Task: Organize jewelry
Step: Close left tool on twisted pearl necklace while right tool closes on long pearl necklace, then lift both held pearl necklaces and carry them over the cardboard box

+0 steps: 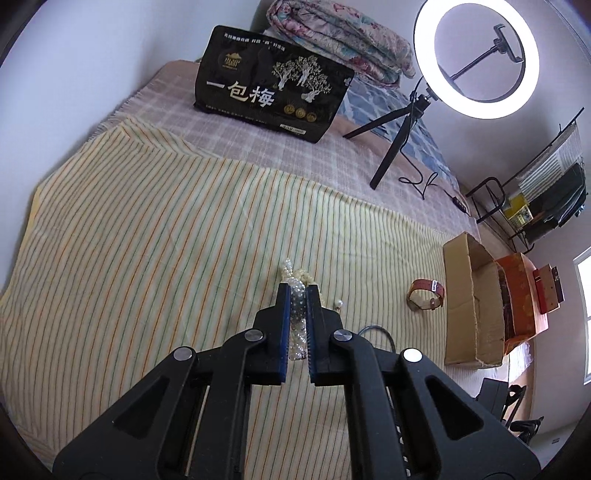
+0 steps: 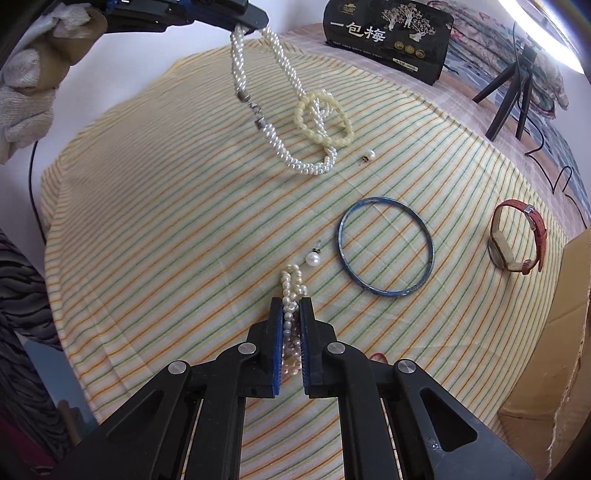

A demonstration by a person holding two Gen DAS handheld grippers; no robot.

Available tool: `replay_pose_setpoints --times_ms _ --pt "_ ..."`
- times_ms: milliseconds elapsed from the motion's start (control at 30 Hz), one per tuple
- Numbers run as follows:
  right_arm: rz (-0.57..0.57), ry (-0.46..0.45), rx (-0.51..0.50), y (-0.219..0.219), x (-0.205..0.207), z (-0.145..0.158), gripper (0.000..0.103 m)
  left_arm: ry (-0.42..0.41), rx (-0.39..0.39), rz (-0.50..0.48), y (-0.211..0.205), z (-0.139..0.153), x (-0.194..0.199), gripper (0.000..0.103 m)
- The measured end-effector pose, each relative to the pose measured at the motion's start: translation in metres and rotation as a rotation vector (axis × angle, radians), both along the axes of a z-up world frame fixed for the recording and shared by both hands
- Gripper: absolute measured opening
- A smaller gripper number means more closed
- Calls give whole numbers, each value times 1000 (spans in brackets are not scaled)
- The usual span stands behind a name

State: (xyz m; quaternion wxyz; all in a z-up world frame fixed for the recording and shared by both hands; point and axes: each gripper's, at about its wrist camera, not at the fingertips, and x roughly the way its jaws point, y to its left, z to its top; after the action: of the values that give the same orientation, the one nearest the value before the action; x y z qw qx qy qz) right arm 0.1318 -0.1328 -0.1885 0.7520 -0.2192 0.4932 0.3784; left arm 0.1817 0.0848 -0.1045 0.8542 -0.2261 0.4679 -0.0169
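My left gripper (image 1: pixel 297 290) is shut on a white pearl necklace (image 1: pixel 297 317). In the right wrist view the left gripper (image 2: pixel 251 26) holds that necklace (image 2: pixel 280 147) up so it hangs in a loop, threaded through a pale yellow bead bracelet (image 2: pixel 323 118). My right gripper (image 2: pixel 290 301) is shut on a small pearl bracelet (image 2: pixel 291 284) just above the striped cloth (image 2: pixel 184 221). On the cloth lie a blue bangle (image 2: pixel 384 245), a red-strapped watch (image 2: pixel 517 236) and two loose pearl earrings (image 2: pixel 313 258) (image 2: pixel 369 155).
An open cardboard box (image 1: pixel 472 302) and an orange box (image 1: pixel 521 295) sit at the right edge of the bed. A black gift box (image 1: pixel 269 81), folded quilt (image 1: pixel 343 40) and ring light on a tripod (image 1: pixel 476 59) stand at the back. A small red band (image 2: pixel 378 356) lies near my right gripper.
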Motion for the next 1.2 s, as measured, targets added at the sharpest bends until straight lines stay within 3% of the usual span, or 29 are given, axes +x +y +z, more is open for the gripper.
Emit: replay_pose_setpoints --times_ms 600,1200 --pt "-49 24 210 -4 -10 49 6 -225 7 2 -1 76 -32 5" --pt "-145 -90 386 -42 -8 126 6 -348 -7 -44 -28 120 -51 5"
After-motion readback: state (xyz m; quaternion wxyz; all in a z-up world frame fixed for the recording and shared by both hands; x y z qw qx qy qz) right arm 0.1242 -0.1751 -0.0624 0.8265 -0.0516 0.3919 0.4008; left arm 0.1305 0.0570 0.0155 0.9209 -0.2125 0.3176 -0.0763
